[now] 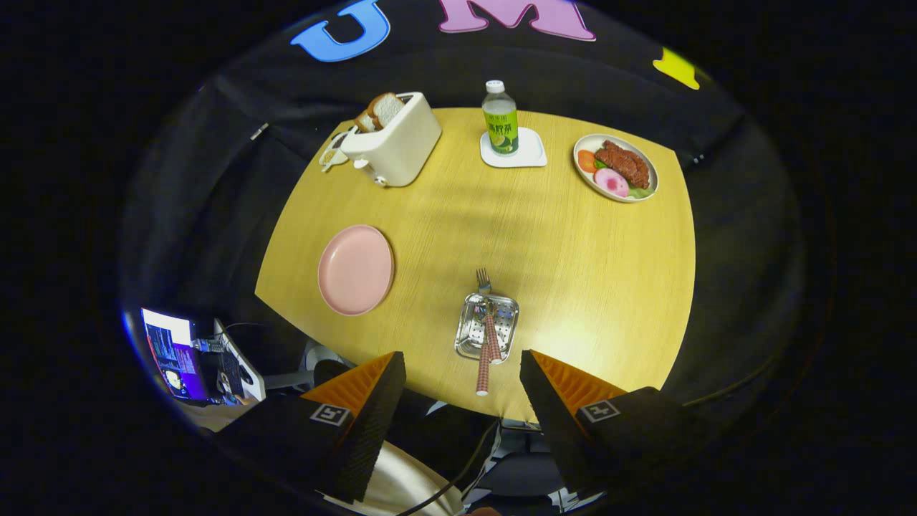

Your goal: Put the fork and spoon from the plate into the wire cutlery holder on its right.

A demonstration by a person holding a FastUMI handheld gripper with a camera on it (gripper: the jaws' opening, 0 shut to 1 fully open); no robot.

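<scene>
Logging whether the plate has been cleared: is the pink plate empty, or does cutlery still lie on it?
Empty: the pink plate is bare. The fork and spoon lie in the wire holder; the claw is open.

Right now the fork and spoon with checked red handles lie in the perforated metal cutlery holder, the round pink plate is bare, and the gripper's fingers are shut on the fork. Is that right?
Not quite. In the gripper view the gripper is open, its fingers spread wide and holding nothing. The fork and spoon do lie in the perforated metal cutlery holder, just ahead of the fingers, and the round pink plate is bare.
</scene>
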